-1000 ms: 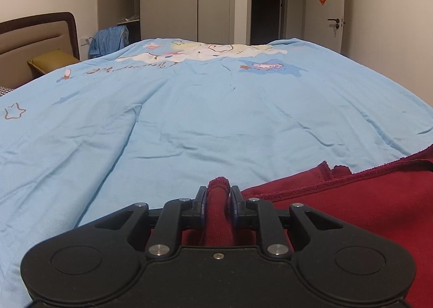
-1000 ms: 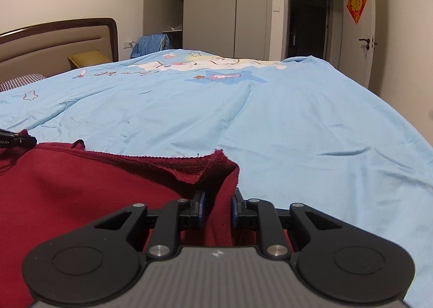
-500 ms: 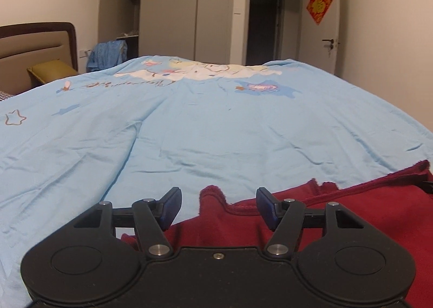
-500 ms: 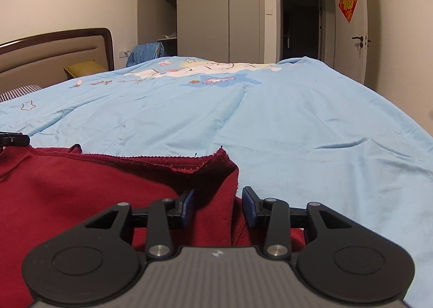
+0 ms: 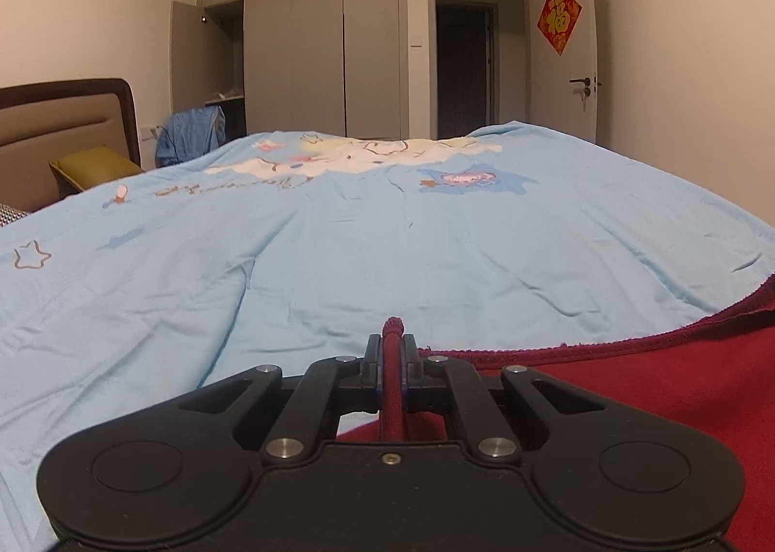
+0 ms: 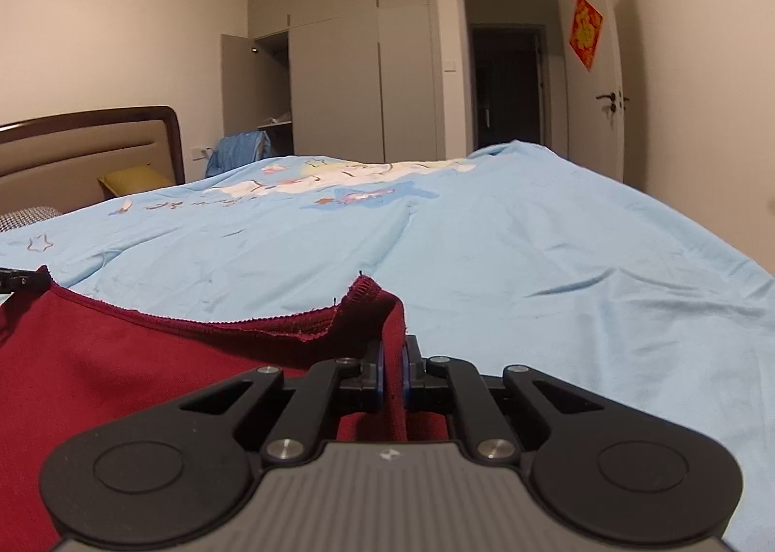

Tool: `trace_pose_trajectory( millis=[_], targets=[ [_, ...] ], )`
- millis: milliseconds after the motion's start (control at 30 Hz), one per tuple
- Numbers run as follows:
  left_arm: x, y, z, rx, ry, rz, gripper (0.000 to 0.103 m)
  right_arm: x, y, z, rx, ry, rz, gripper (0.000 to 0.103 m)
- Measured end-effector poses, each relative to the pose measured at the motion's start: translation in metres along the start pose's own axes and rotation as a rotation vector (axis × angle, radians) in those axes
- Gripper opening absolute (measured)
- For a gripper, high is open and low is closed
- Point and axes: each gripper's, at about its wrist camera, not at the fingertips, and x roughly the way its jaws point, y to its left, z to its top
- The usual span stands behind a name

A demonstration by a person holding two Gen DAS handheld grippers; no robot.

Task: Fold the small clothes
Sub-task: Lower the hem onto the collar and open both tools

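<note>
Two corners of the red garment [image 6: 145, 358] are pinched, one by the left gripper [image 5: 391, 348], one by the right gripper [image 6: 392, 358]; keeping the hem taut and level above the bed [image 5: 339, 261] should give a square fold.

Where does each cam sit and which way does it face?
Left wrist: on the left gripper, looking along its fingers across the bed toward the wardrobe; own black gripper body shows, shut on the red cloth.
Right wrist: on the right gripper, same heading; own gripper body shows, shut on the cloth's corner, and the left gripper's tip peeks in at the far left edge.
Shared: bed, cloth, wardrobe, headboard, door.
</note>
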Motion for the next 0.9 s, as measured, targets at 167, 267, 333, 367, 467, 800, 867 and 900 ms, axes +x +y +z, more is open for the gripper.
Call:
trace_pose_trajectory(
  millis=[167,267,333,367,467,800,867,900],
  targets=[
    [0.021,-0.005,-0.009,0.022,0.068,0.014,0.006,0.018,-0.008,-0.002,0.042,0.094,-0.011,0.009],
    [0.027,0.0,-0.011,-0.004,0.1,0.004,0.011,0.022,-0.01,-0.006,0.051,0.114,-0.018,0.021],
    [0.024,0.002,-0.009,-0.01,0.097,0.006,0.021,0.022,-0.012,-0.007,0.063,0.115,-0.011,0.026],
    [0.021,0.002,-0.008,-0.013,0.089,0.009,0.035,0.022,-0.014,-0.007,0.073,0.115,-0.002,0.033],
    [0.009,0.003,-0.005,-0.033,0.061,0.007,0.075,0.02,-0.019,-0.007,0.1,0.111,0.023,0.06],
    [-0.055,-0.008,0.003,-0.013,-0.054,-0.046,0.102,-0.035,-0.005,0.009,-0.006,0.009,0.017,0.103],
    [-0.059,-0.016,0.0,0.008,-0.042,-0.121,0.102,-0.046,0.01,0.011,-0.085,0.002,0.091,0.103],
    [-0.06,-0.021,-0.002,0.023,-0.031,-0.151,0.102,-0.049,0.017,0.012,-0.123,0.011,0.141,0.103]
  ],
)
